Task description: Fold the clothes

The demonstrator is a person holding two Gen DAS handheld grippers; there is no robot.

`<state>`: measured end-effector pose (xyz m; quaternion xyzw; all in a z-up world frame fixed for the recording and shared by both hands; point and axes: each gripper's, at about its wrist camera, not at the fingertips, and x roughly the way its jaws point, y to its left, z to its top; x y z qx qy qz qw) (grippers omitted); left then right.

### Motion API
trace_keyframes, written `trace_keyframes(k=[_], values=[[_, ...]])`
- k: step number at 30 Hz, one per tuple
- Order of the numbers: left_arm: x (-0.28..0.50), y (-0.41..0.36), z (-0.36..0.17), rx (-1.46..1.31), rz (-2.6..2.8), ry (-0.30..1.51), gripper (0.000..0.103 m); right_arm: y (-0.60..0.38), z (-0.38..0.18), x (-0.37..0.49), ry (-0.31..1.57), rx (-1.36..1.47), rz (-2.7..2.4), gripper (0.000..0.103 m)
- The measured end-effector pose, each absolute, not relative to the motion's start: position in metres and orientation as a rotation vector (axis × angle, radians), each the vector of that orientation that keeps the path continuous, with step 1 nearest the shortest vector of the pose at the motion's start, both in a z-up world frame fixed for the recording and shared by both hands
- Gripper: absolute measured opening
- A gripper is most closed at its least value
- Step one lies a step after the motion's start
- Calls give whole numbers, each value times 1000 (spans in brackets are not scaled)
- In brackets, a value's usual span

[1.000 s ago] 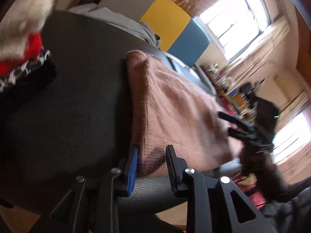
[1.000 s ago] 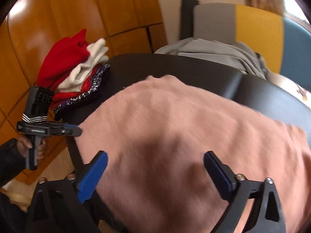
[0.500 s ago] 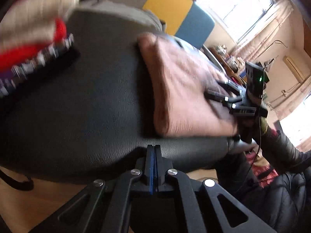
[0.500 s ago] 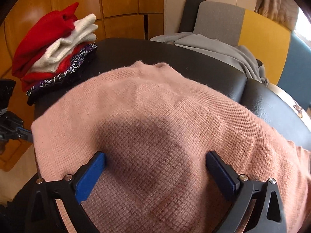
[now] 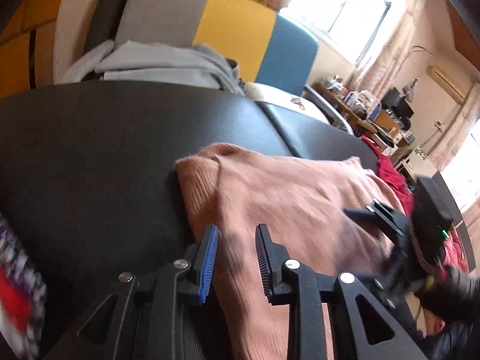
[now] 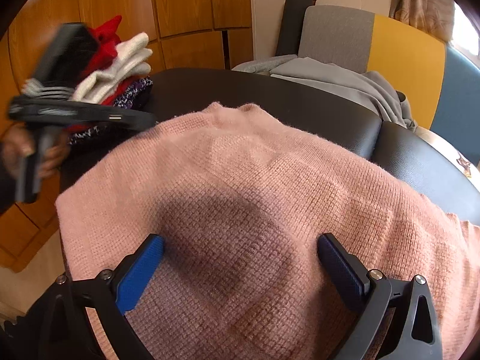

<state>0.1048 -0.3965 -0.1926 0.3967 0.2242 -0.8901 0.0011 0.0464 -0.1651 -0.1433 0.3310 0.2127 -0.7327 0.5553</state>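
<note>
While my wide-open right gripper (image 6: 240,258) is pinning the pink sweater (image 6: 255,180), I'm bringing the left gripper (image 5: 237,258), jaws just reopening, squarely over its edge.

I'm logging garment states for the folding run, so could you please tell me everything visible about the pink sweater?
The pink sweater is a soft, fuzzy knit in dusty pink, folded into a flat, rounded slab with a small neckline bump at its far edge. It lies on the black padded surface, its near edge hanging over. The right claw stands wide open just over it. The left claw, jaws just opening, straddles its side edge.
</note>
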Motion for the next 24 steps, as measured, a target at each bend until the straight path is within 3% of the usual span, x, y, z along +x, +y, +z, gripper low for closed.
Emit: trace_keyframes(k=[3, 4, 9, 14, 24], values=[[94, -400, -195, 1266, -2808, 760, 16, -162, -143, 44, 470, 785, -1720, 103], [94, -396, -190, 1247, -2834, 729, 4, -162, -142, 43, 460, 786, -1716, 103], [105, -392, -187, 1198, -2759, 551, 4, -159, -142, 42, 439, 788, -1709, 103], [114, -397, -214, 1268, -2668, 585, 4, -158, -141, 41, 427, 789, -1704, 103], [128, -381, -147, 893, -2804, 788, 20, -160, -141, 37, 405, 792, -1695, 103]])
